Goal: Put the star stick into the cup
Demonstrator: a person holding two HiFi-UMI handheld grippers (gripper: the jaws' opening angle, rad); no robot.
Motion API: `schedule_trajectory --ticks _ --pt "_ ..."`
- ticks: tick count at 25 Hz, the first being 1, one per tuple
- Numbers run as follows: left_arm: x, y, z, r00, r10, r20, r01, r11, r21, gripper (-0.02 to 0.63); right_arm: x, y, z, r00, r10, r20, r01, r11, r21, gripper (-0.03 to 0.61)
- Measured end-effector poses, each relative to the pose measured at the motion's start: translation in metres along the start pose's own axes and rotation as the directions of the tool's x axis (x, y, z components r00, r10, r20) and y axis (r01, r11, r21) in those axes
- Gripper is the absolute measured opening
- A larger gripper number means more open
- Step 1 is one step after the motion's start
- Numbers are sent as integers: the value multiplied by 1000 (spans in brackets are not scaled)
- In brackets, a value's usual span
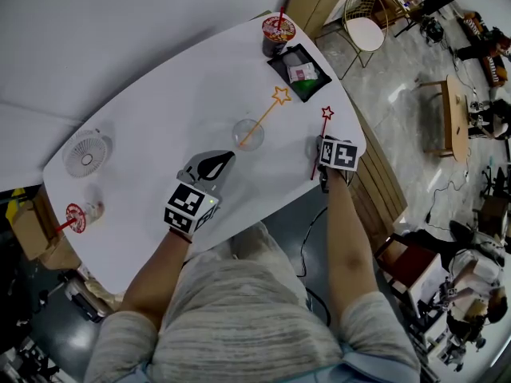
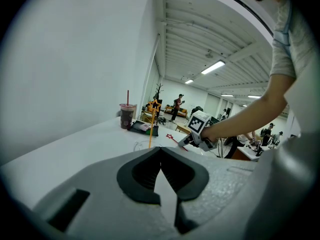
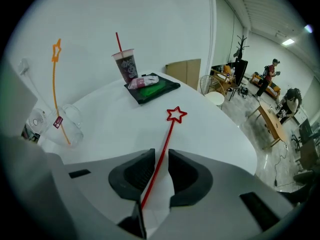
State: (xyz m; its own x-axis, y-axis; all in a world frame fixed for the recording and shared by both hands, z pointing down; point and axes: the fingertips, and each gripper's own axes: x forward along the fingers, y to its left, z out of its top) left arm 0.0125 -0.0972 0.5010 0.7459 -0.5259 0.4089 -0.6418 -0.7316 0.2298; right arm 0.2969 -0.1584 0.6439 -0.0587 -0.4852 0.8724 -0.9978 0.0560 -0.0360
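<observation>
A red star stick (image 1: 318, 144) lies flat on the white table (image 1: 160, 94) near its right edge. My right gripper (image 1: 322, 168) is tilted down over the stick's near end. In the right gripper view the stick (image 3: 169, 132) runs between the jaws of that gripper (image 3: 161, 156), which stand slightly apart, and the pads do not press on it. A clear cup (image 1: 247, 134) stands mid-table with an orange star stick (image 1: 267, 112) leaning in it. My left gripper (image 1: 215, 164) rests just short of the cup, shut and empty, as the left gripper view also shows (image 2: 160, 151).
A drink cup with a red straw (image 1: 278, 32) and a black tray (image 1: 299, 72) stand at the table's far end. A small white fan (image 1: 85, 152) and a tipped clear cup (image 1: 82, 214) are at the left. The table's edge (image 1: 361, 144) runs just right of the red stick.
</observation>
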Motion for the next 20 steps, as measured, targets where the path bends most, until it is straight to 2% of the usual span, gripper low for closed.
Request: schedule_trajectory --ticks 9,20 --pt "-1 3 0 1000 6 7 -5 1000 -11 14 3 0 0 995 -17 -103 15 1000 -16 74" --pt "-1 4 -2 1000 1 8 -1 1000 -14 14 4 2 0 993 -54 -108 50 998 -45 57"
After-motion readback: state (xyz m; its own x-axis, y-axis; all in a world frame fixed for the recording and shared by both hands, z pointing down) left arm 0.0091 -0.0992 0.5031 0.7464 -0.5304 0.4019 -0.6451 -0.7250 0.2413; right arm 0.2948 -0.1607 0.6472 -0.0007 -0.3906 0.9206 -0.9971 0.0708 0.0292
